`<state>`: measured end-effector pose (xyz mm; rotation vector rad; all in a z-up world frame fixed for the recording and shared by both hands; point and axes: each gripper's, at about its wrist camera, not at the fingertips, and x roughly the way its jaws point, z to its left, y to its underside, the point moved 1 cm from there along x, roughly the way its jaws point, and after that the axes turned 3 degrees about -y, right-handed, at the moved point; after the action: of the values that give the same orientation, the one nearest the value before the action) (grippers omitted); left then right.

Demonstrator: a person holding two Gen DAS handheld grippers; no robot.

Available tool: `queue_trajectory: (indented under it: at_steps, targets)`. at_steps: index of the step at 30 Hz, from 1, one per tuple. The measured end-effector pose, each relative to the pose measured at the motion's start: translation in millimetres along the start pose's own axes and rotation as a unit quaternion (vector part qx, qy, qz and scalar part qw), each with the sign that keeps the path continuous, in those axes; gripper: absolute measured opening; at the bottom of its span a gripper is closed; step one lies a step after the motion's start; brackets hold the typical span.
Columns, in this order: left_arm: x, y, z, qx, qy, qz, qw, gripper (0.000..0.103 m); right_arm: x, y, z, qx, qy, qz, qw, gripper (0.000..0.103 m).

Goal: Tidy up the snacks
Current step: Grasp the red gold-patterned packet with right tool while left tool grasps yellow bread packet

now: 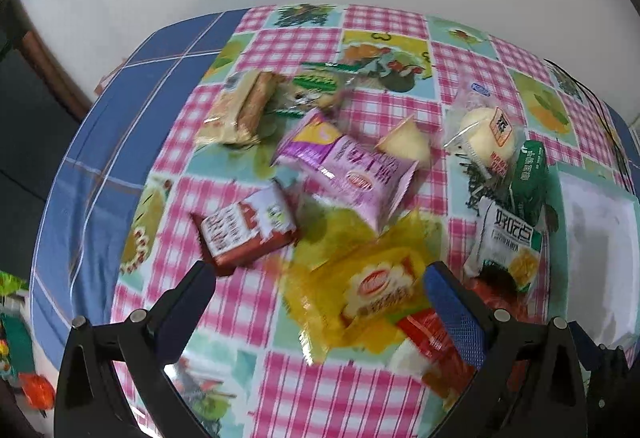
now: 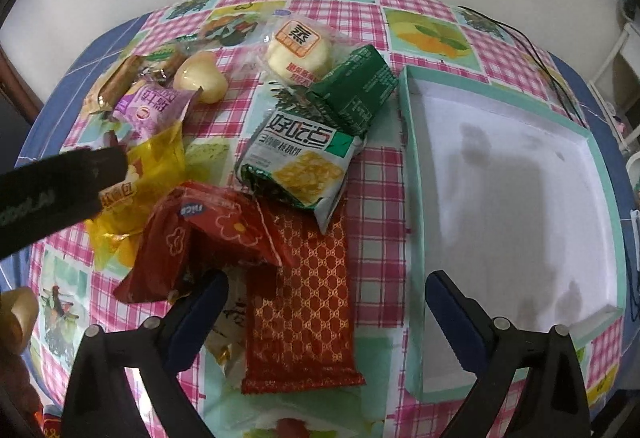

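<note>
Bench [image 2: 376, 173], covered with a pink checked cloth printed with fruit panels. On its right side lies my open mint-rimmed box [image 2: 412, 165], white inside, with nothing in it.

Left of the box the snacks lie scattered. A long red patterned packet [image 2: 304, 302] lies flat nearest me, its far end tucked under a green-and-white cracker packet [image 2: 304, 161]. A crumpled red wrapper [image 2: 208, 234] touches its left edge. A yellow cake packet [image 1: 372, 290] sits beyond that, then a purple packet [image 1: 352, 173], a dark green packet [image 2: 356, 89] and a red-and-white box [image 1: 244, 230]. At the far edge rest a round steamed bun in clear wrap [image 2: 300, 49], a pale wedge [image 2: 200, 77] and a beige wafer bar [image 1: 244, 105].

My left tongs [image 1: 320, 290] stand wide above the yellow cake packet, gripping nothing. My right tongs [image 2: 326, 298] also stand wide, over the long red packet, pads clear of it.
</note>
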<state>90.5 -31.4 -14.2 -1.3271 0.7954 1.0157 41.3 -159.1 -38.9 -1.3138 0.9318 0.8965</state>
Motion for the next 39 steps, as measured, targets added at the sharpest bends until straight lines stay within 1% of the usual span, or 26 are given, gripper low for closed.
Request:
queue_trajectory:
  at_steps: [2, 6, 8, 10, 12, 13, 15, 19, 21, 22, 25, 28, 31, 33, 37, 38, 39]
  targets:
    - [4.6, -1.9, -6.7, 0.012, 0.002, 0.001, 0.9999, 0.100, 2.6, -1.2, -0.7, 0.003, 0.000, 0.002, 1.000, 0.095]
    - [7.2, -4.3, -19.5, 0.037, 0.013, -0.006, 0.9992, 0.093, 7.2, -3.9, -5.4, 0.012, -0.004, 0.008, 1.000, 0.092]
    - [10.9, -2.9, -23.2, 0.045, 0.022, 0.003, 0.9988, 0.085, 7.9, -4.4, -6.7, 0.015, -0.007, 0.008, 1.000, 0.090]
    - [15.4, -0.3, -24.7, 0.050, 0.029, 0.017, 0.9982, 0.080, 6.3, -4.9, -8.1, 0.018, -0.011, 0.006, 1.000, 0.086]
    - [20.1, 2.1, -23.2, 0.041, 0.043, 0.038, 0.9975, 0.076, 3.5, -4.3, -9.3, 0.022, -0.017, 0.004, 1.000, 0.083]
    - [22.6, 3.7, -20.3, 0.031, 0.051, 0.050, 0.9969, 0.076, 2.1, -3.5, -10.8, 0.024, -0.019, 0.003, 1.000, 0.081]
    - [24.7, 7.0, -16.6, 0.019, 0.056, 0.064, 0.9962, 0.075, 0.3, -3.6, -12.6, 0.024, -0.022, 0.001, 0.999, 0.078]
    - [23.7, 10.8, -7.1, -0.003, 0.056, 0.077, 0.9955, 0.075, -8.5, -4.0, -15.2, 0.025, -0.030, -0.009, 0.999, 0.075]
    - [24.3, 12.4, -0.8, -0.014, 0.047, 0.080, 0.9956, 0.075, -13.6, -3.9, -13.1, 0.022, -0.034, -0.016, 0.999, 0.071]
    - [25.9, 12.3, 2.6, -0.022, 0.042, 0.082, 0.9955, 0.075, -15.5, -3.3, -12.0, 0.019, -0.037, -0.018, 0.999, 0.067]
    - [28.5, 13.8, 14.8, -0.050, 0.034, 0.087, 0.9943, 0.075, -15.7, -2.2, -6.2, 0.006, -0.049, -0.015, 0.999, 0.060]
    - [29.4, 13.4, 23.4, -0.067, 0.030, 0.088, 0.9935, 0.075, -9.3, -0.4, -2.0, 0.000, -0.066, 0.002, 0.998, 0.059]
    - [28.3, 16.7, 27.8, -0.070, 0.034, 0.091, 0.9928, 0.075, -0.8, 1.8, -3.1, 0.000, -0.063, 0.021, 0.998, 0.059]
    - [27.4, 19.3, 30.6, -0.068, 0.039, 0.095, 0.9923, 0.075, 2.7, 3.1, -5.5, 0.004, -0.061, 0.026, 0.998, 0.059]
    - [30.8, 21.9, 23.4, -0.049, 0.044, 0.104, 0.9924, 0.075, 3.6, 4.2, -11.3, 0.019, -0.075, 0.029, 0.997, 0.059]
    - [31.7, 23.1, 20.9, -0.043, 0.042, 0.105, 0.9927, 0.075, 3.5, 4.7, -11.8, 0.021, -0.081, 0.043, 0.996, 0.059]
    - [32.6, 24.1, 17.9, -0.039, 0.039, 0.107, 0.9927, 0.075, 3.6, 4.7, -12.3, 0.024, -0.086, 0.046, 0.995, 0.058]
